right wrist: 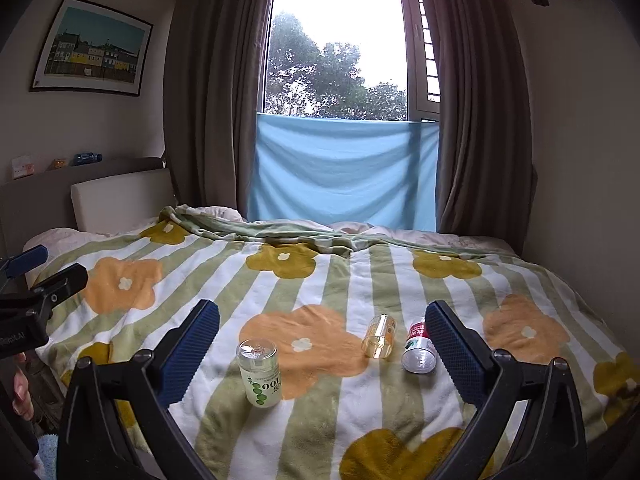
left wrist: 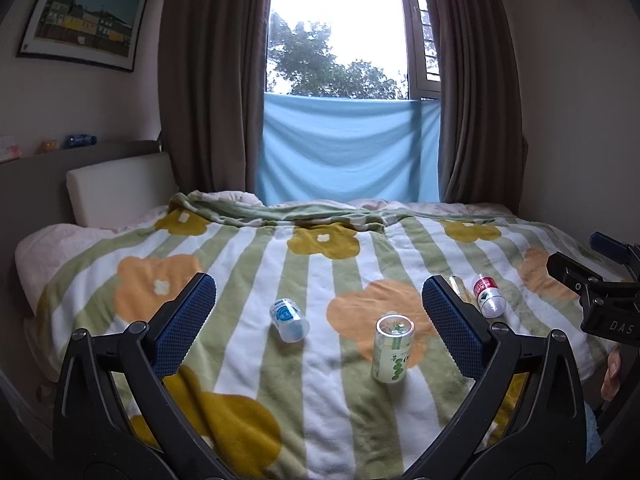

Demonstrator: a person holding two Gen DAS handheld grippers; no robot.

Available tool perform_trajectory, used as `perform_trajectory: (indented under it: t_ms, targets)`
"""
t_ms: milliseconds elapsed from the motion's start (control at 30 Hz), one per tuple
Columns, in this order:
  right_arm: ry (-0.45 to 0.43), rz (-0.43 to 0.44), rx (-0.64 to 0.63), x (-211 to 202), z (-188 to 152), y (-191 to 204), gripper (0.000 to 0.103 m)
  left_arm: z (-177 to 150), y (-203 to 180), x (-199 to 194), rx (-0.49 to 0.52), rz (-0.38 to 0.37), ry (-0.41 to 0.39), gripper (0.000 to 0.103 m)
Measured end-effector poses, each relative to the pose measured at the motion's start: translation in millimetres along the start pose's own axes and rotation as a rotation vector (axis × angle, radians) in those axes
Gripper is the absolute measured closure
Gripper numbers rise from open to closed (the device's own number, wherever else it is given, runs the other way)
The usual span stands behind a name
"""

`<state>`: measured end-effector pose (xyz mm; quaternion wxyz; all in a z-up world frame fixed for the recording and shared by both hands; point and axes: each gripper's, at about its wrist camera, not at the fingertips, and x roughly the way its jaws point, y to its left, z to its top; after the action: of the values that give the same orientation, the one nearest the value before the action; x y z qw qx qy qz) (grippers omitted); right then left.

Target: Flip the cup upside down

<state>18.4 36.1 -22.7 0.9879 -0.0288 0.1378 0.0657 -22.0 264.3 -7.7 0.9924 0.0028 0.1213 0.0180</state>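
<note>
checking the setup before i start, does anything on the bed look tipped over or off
Yes. Three cups lie on their sides on the blanket: the blue-label cup, the yellow cup and the red-label cup. Only the green-label cup stands, its print upside down. No spill shows.

Floral blanket (left wrist: 320,380), curtains (left wrist: 208,80), framed picture (left wrist: 84,16), blue cloth (left wrist: 344,148)
</note>
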Motion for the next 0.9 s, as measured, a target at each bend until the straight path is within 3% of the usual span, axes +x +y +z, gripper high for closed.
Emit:
perform_trajectory:
  t_ms: [367,900]
  targets:
    - [-0.042,-0.066,0.003,-14.8,0.4,0.9,0.000,-3.8,-3.5,-2.6,-0.011,-0.034,-0.012,0.000]
    - [-0.033,-0.071,0.009,-15.6,1.8,0.6,0.000,-5.3,-9.7,-0.7,0.008,-0.028,-0.006,0.000]
